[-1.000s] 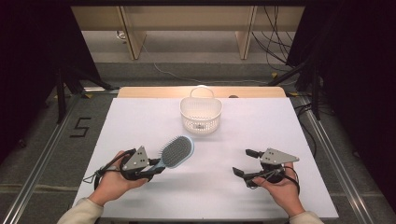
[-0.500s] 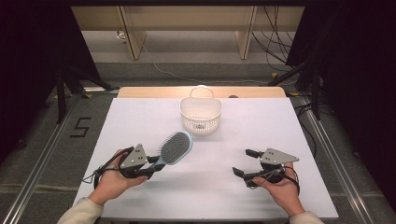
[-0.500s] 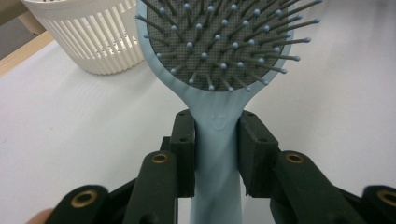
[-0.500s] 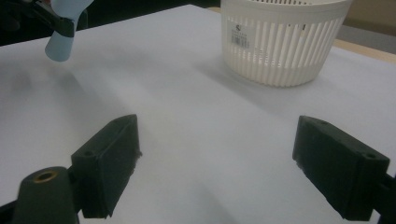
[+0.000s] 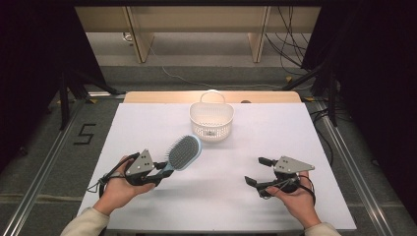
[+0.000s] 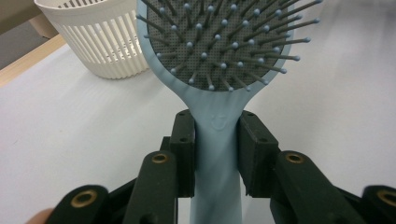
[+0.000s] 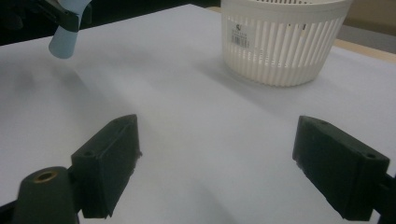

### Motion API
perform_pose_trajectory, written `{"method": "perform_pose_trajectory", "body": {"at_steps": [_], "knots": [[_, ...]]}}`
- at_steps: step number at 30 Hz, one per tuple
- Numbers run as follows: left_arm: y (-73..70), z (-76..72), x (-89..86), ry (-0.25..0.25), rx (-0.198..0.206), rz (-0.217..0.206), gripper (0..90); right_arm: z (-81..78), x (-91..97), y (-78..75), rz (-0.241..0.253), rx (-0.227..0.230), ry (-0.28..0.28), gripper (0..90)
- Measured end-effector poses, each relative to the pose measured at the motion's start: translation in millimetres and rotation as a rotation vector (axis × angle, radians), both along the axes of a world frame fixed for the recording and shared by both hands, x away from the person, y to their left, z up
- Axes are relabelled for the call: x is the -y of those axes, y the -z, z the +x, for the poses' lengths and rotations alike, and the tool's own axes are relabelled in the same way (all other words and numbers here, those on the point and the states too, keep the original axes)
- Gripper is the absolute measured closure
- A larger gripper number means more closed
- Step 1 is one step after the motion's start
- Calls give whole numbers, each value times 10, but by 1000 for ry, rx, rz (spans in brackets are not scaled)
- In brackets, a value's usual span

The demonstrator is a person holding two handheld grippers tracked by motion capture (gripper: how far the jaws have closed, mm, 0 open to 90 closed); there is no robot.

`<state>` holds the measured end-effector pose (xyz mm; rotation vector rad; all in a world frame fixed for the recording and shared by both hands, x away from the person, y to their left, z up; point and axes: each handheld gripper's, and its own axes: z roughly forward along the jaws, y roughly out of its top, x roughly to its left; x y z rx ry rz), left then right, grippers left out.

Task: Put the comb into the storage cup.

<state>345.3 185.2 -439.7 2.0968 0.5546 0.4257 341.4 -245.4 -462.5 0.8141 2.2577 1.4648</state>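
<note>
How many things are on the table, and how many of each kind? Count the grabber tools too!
Brush: 1, blue, held by the left gripper
Basket: 1, white
Grippers: 2, the left one and the right gripper, which is open with nothing between its fingers
Total: 4

Your left hand point(image 5: 115, 189) grips the left gripper point(image 5: 160, 169) low at the near left, jaws pointing forward and to the right and closed on a brush handle point(image 6: 217, 163). Your right hand point(image 5: 295, 199) holds the right gripper point(image 5: 258, 171) at the near right, aimed leftward, its jaws spread wide apart with nothing between them.
</note>
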Motion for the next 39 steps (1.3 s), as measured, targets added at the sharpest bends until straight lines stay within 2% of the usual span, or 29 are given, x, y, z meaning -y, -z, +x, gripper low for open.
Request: {"method": "perform_pose_trajectory", "body": {"at_steps": [39], "knots": [[-63,90,41,-19,10,-53,696,1,0,1,0,-2,3,158]]}}
